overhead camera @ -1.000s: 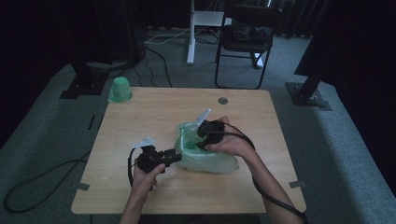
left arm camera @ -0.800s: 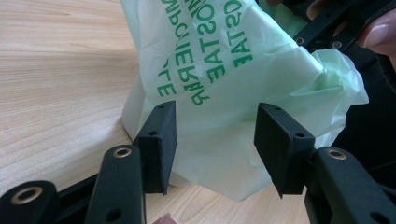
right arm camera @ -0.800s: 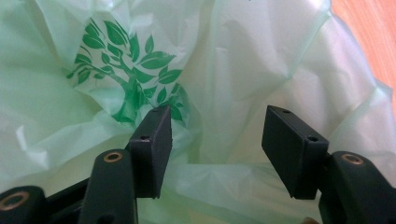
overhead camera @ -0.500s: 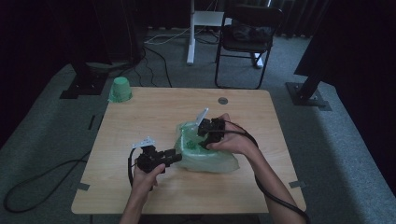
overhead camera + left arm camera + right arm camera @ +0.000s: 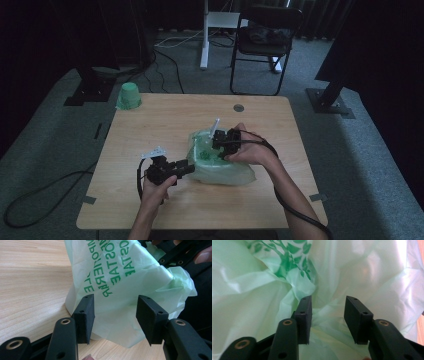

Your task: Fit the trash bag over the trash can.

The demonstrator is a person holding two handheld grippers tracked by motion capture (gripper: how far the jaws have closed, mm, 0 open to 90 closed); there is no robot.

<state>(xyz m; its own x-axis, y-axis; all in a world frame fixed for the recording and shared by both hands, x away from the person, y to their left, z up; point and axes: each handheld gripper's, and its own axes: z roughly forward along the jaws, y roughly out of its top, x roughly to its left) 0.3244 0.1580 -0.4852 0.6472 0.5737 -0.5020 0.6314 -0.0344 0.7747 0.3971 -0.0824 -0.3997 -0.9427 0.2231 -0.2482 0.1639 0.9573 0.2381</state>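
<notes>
1 crumpled pale-green bag point(image 5: 220, 162), green lettering

The high view is dim and soft, with only the table point(image 5: 165, 125) catching enough light to read as pale wood, while the floor and room beyond its far edge sink into near black and fine detail is lost. Both gripper views are far brighter and evenly lit, and in the right gripper view the bag point(image 5: 372, 270) glows with pale glare patches across its folds. In the left gripper view the print on the bag point(image 5: 120, 285) is fairly sharp, the nearest gripper parts at the bottom are softer, and a faint shadow lies on the wood beneath the bag.
</notes>
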